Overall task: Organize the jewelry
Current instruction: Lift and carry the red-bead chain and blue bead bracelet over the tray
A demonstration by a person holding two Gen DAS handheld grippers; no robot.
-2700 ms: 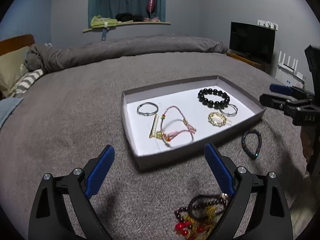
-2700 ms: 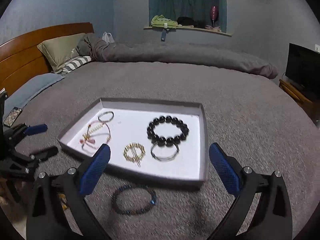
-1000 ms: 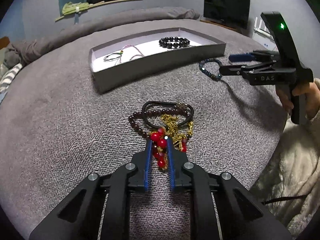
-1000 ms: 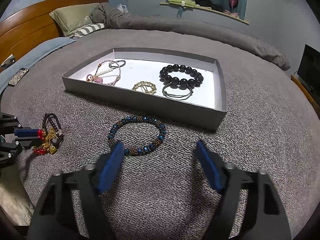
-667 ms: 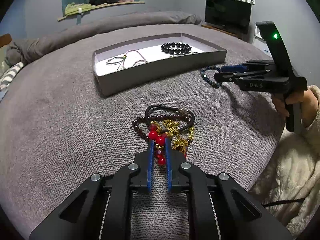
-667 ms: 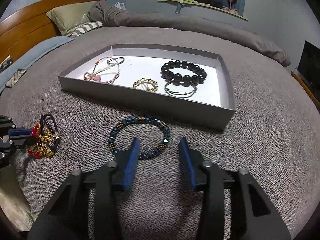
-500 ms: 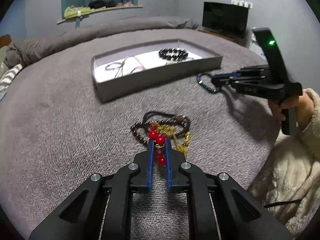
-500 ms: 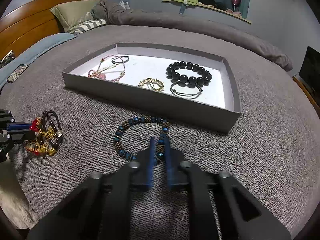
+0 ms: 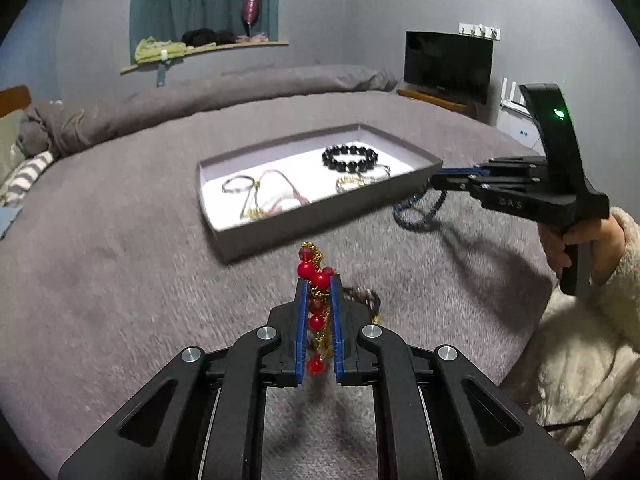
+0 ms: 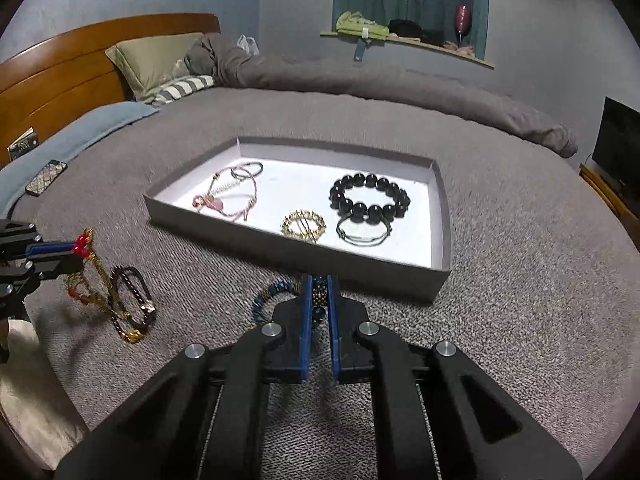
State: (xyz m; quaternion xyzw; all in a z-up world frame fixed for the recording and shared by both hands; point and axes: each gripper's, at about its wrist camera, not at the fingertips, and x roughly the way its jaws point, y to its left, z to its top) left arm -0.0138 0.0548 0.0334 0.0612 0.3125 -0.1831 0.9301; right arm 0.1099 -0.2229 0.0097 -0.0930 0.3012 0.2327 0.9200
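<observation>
Change since earlier: both my tongs have lifted their catches off the grey blanket (image 10: pixel 520 300).
Left gripper (image 9: pixel 319 284): clamped narrow on the red-bead and gold chain tangle (image 9: pixel 316 276) — it dangles.
Right gripper (image 10: pixel 319 280): pinched on the blue beaded bracelet (image 10: pixel 276 292), just before the tray.
Tray (image 10: pixel 360 268): holds five pieces — black bead bracelet (image 10: pixel 370 199) among them.

Each wrist camera looks forward and downward along its own tool, close above the bed (image 9: pixel 120 264); both views share the tray (image 10: pixel 436 276).
</observation>
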